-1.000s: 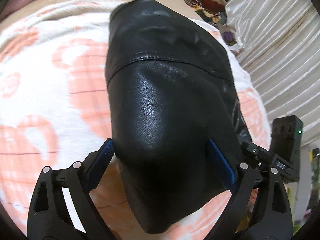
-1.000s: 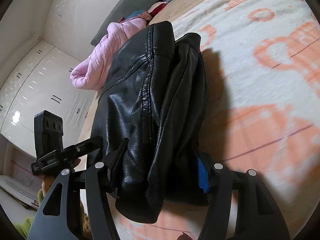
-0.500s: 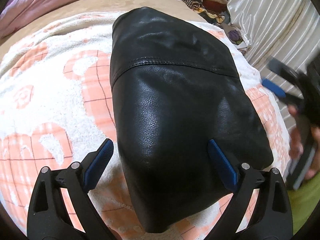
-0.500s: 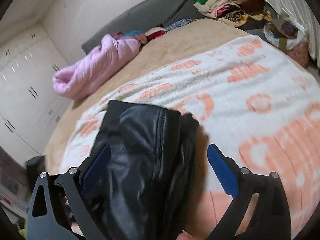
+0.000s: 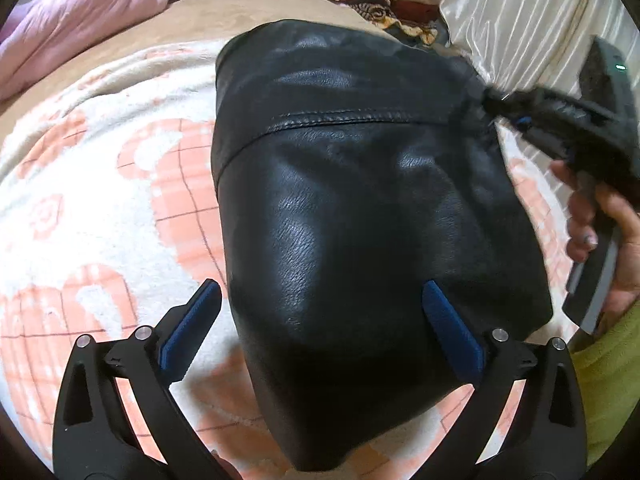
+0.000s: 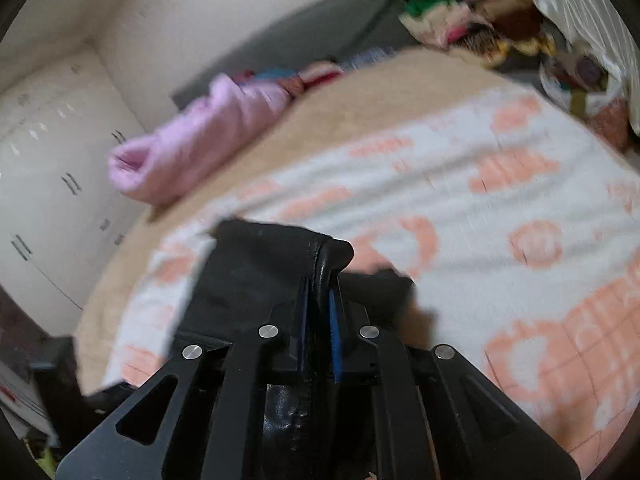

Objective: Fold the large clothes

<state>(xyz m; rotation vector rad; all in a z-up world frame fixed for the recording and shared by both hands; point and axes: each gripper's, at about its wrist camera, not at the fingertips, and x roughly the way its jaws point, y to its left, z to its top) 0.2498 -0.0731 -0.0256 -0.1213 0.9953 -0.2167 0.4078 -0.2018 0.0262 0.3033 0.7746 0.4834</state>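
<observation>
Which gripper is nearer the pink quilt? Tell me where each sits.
Cannot tell. The left gripper, open, straddles the black leather jacket; the right gripper clamps the jacket's edge. The pink quilt lies beyond both.

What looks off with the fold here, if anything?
Nothing damaged or spilled. The black leather jacket lies in a bulky folded bundle on the orange-patterned blanket, puffed up rather than flat. The right claw is clamped on one raised edge; the left claw is open, straddling the near end.
</observation>
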